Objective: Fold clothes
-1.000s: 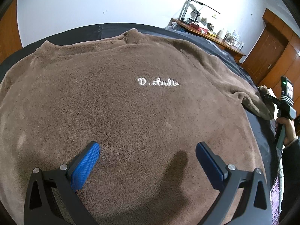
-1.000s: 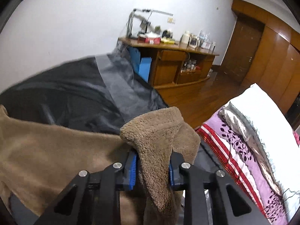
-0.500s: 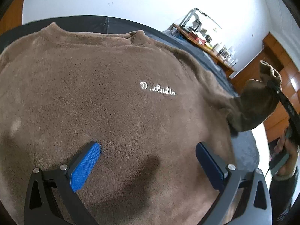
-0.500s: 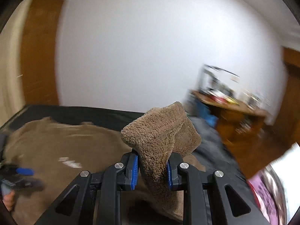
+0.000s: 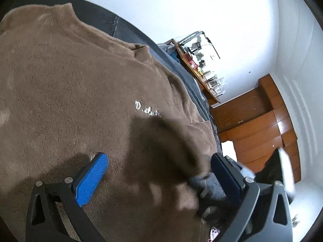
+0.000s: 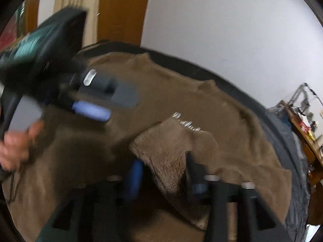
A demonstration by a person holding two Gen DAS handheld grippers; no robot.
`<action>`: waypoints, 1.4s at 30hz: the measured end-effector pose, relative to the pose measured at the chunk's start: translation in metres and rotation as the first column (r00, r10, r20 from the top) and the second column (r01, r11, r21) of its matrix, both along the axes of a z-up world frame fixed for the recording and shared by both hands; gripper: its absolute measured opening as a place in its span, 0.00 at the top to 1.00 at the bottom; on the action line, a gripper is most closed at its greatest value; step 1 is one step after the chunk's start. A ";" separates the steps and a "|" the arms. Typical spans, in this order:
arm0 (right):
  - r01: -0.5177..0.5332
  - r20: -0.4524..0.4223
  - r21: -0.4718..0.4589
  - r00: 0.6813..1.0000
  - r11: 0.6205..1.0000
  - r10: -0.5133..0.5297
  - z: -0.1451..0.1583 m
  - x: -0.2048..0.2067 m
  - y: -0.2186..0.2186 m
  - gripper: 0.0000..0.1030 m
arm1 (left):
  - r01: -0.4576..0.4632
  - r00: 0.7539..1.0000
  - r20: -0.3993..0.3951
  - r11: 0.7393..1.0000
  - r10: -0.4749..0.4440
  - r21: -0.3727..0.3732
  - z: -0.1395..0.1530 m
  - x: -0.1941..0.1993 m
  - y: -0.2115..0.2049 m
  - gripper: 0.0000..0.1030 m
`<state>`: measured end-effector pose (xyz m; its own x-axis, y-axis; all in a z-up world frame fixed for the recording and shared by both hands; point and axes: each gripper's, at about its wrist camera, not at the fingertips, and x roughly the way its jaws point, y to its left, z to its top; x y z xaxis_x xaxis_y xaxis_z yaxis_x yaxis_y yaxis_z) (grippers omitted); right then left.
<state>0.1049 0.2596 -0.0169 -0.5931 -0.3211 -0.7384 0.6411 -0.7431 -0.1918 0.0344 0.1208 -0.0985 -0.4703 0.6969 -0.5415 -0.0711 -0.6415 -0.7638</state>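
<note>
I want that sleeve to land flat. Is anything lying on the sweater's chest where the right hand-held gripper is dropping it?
Nothing visible lies there. The sleeve, between the right hand-held gripper's opening jaws, already rests on the sweater, partly covering the white lettering. The left hand-held gripper hovers alongside, jaws open.

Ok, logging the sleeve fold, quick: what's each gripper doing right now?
Left gripper: open, empty, over the sweater.
Right gripper: jaws opening, sleeve between them, laid across the sweater's front.
</note>
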 end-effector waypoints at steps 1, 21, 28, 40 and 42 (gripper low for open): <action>-0.017 0.008 -0.014 1.000 1.000 0.017 -0.002 0.004 0.002 0.37 | 0.004 1.000 0.006 1.000 -0.004 0.005 -0.001 -0.001 0.001 0.01; 0.412 -0.030 -0.595 0.847 0.691 -0.531 0.038 -0.067 0.143 0.30 | 0.065 0.998 -0.014 0.994 -0.064 0.085 -0.013 -0.015 0.015 0.01; 0.497 -0.012 -0.585 0.785 0.641 -0.619 0.011 -0.074 0.157 0.30 | 0.082 0.996 -0.046 0.995 -0.080 0.048 -0.014 -0.020 0.022 0.01; 0.486 0.002 -0.648 0.771 0.586 -0.637 0.035 -0.054 0.177 0.28 | 0.142 0.989 -0.014 0.975 -0.146 -0.170 -0.011 -0.062 0.081 0.01; 0.486 0.005 -0.654 0.769 0.579 -0.639 0.036 -0.053 0.181 0.28 | 0.141 0.989 -0.016 0.973 -0.146 -0.184 -0.012 -0.064 0.086 0.01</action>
